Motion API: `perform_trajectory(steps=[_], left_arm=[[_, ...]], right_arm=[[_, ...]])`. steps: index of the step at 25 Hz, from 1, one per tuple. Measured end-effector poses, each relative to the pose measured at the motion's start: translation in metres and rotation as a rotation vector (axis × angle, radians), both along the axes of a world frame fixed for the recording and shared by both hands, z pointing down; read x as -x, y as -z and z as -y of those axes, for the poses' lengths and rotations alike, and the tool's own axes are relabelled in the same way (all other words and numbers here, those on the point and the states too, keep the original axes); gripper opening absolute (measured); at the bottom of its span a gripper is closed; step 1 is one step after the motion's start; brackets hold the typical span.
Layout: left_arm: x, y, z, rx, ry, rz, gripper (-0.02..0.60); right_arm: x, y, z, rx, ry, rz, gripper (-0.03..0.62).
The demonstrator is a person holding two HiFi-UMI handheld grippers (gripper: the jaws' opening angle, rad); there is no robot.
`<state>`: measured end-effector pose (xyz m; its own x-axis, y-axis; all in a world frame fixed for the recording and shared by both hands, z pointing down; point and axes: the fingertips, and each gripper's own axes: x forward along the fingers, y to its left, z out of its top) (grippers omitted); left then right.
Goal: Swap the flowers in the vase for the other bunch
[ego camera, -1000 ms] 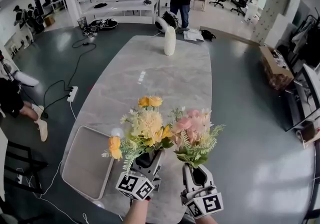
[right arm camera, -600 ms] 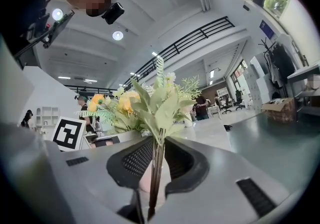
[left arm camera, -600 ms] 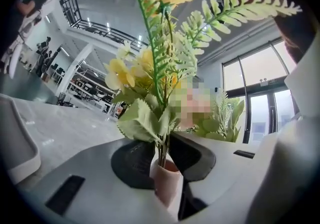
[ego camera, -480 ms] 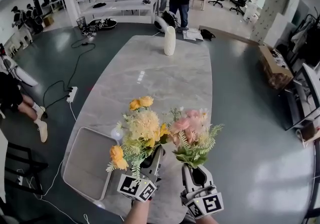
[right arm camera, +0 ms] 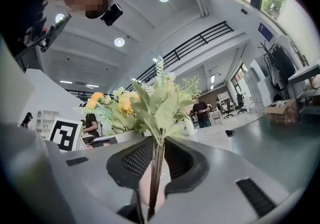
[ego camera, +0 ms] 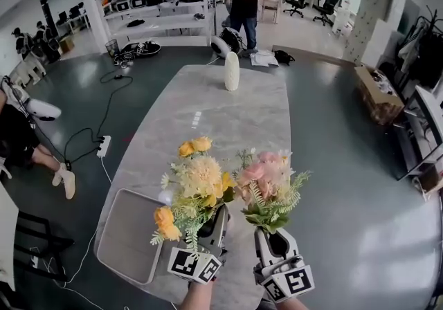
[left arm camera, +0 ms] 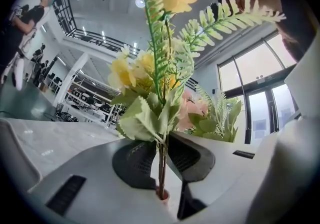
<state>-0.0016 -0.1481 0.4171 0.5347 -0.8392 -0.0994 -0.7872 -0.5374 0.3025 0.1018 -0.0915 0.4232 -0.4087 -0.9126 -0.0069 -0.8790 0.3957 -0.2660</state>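
Our left gripper (ego camera: 220, 221) has just been closing and now pinches the stems of the yellow bunch (ego camera: 197, 180), which stood between wide-spread jaws a second ago. Our right gripper (ego camera: 271, 236), at its three o'clock, stays clamped on the pink bunch (ego camera: 268, 180). The grey tray (ego camera: 128, 246) lies at nine o'clock on the marble table (ego camera: 228, 122), and the white vase (ego camera: 232, 71) stands far off at twelve o'clock.

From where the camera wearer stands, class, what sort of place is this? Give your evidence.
Probably a lab or workshop in a large open-plan hall: shelving loaded with equipment, a power strip lying on the grey floor, and office chairs at the back.
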Motion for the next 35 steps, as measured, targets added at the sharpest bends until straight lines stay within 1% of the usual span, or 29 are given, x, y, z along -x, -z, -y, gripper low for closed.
perform_trajectory(steps=[5, 10, 15, 23, 35], left_arm=[[0.0, 0.014, -0.002, -0.021, 0.002, -0.006, 0.077], [0.014, 0.025, -0.006, -0.041, 0.012, -0.003, 0.077], [0.014, 0.041, -0.006, -0.055, 0.025, -0.014, 0.075], [0.025, 0.064, -0.012, -0.113, 0.03, -0.027, 0.073], [0.025, 0.087, -0.018, -0.152, 0.055, -0.021, 0.071]], right_arm=[[0.0, 0.011, -0.002, -0.019, 0.0, 0.006, 0.075], [0.008, 0.019, -0.005, -0.038, -0.003, 0.012, 0.075], [0.005, 0.028, -0.004, -0.048, -0.004, 0.031, 0.075], [0.013, 0.039, -0.012, -0.073, 0.002, 0.035, 0.075], [0.007, 0.052, -0.017, -0.09, 0.011, 0.047, 0.075]])
